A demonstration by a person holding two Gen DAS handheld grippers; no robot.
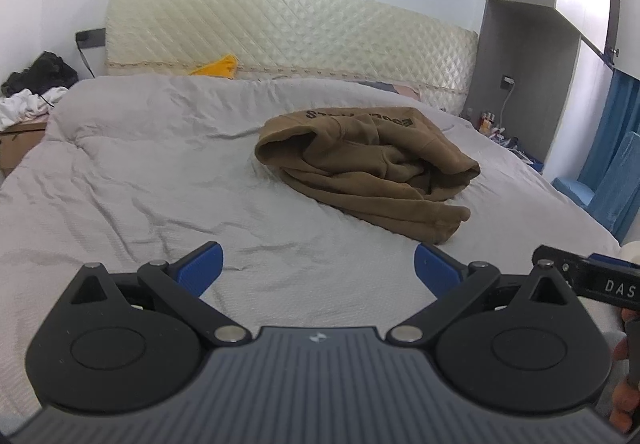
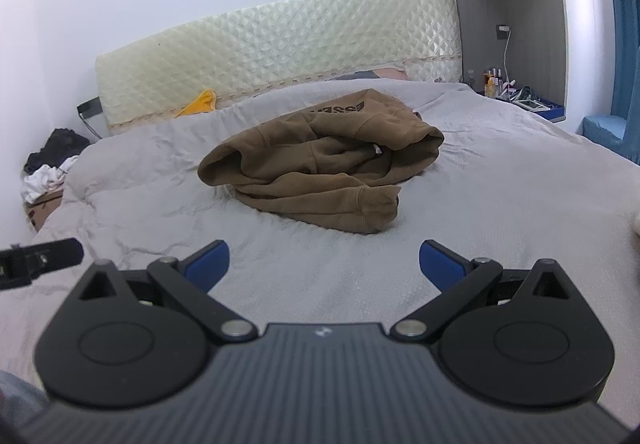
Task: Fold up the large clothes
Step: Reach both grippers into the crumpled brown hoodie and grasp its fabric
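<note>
A brown hooded sweatshirt (image 1: pixel 372 168) lies crumpled in a heap on the grey bed cover (image 1: pixel 140 184), with dark lettering on its far side. It also shows in the right wrist view (image 2: pixel 320 168). My left gripper (image 1: pixel 319 264) is open and empty, held above the bed short of the sweatshirt. My right gripper (image 2: pixel 324 264) is open and empty too, at about the same distance from the heap. The right gripper's side shows at the right edge of the left wrist view (image 1: pixel 592 280).
A quilted cream headboard (image 1: pixel 280 32) stands behind the bed with a yellow item (image 1: pixel 218 66) at its foot. Dark and white clothes (image 1: pixel 36 84) sit on a box at left. A bedside shelf with small bottles (image 2: pixel 516 92) and blue curtains (image 1: pixel 616 148) are at right.
</note>
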